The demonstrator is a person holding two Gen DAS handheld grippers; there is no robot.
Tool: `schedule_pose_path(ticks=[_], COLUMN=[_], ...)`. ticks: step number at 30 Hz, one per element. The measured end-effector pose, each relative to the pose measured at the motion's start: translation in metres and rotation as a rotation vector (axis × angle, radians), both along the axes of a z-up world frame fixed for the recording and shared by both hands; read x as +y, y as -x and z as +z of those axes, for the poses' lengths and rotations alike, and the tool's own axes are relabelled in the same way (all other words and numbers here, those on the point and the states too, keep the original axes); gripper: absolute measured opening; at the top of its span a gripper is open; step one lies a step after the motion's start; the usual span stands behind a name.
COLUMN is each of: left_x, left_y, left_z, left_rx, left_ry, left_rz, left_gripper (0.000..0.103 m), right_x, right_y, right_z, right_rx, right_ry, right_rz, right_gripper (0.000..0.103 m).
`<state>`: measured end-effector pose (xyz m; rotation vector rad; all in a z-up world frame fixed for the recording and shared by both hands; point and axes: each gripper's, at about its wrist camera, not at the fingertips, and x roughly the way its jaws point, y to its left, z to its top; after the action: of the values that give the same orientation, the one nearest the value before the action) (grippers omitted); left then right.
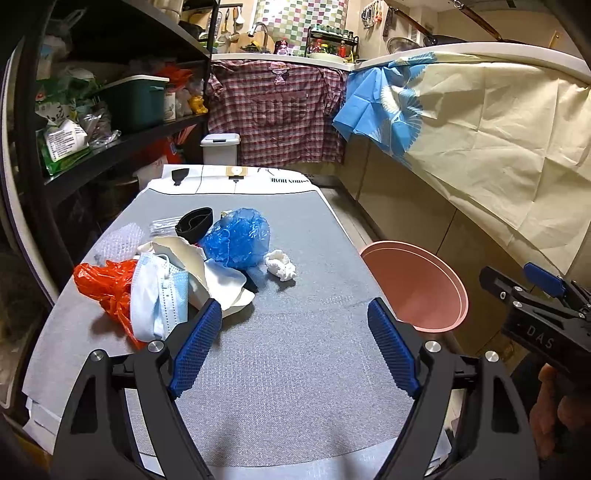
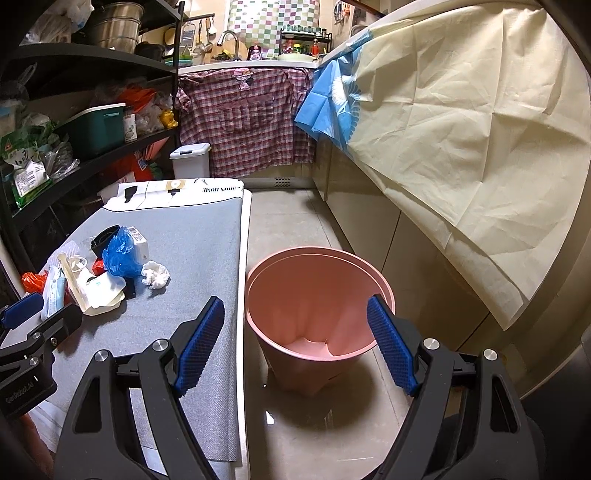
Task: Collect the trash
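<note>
A home kitchen, small and crowded. At the back a sink tap [image 2: 229, 37] rises before a checkered tile wall [image 2: 273, 22], with ladles and utensils [image 1: 231, 22] hanging beside it (a spice rack [image 1: 332, 40] too). Black shelves [image 2: 92, 147] at one side hold steel pots [image 2: 116, 24], food packets and a green storage box [image 2: 98, 127]. Cloths drape the worktop edges.

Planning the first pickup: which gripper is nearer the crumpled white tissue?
Left. The left gripper faces the tissue over the table; the right gripper hangs beside the table, above the pink bin.

A heap of trash [image 1: 177, 273] lies on the left of the grey padded surface [image 1: 295, 354]; the pink plastic bin [image 2: 317, 325] stands on the floor to its right.
</note>
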<state>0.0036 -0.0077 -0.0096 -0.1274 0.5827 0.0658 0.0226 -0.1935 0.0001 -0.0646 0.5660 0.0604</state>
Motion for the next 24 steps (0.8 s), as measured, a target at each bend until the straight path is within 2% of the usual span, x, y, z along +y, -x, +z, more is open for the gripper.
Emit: schedule_pose_path(ticks=[24], left_x=[-0.0061], left_y=[0.0001], left_z=[0.0014], left_rx=[-0.003], left_ry=[-0.005], left_rz=[-0.014], left_gripper=[0.079], right_x=[0.0021], right_y=[0.0011], right_z=[0.0000], right_rx=[-0.002], right_ry=[0.004], right_rz=[0.011], right_gripper=[0.078])
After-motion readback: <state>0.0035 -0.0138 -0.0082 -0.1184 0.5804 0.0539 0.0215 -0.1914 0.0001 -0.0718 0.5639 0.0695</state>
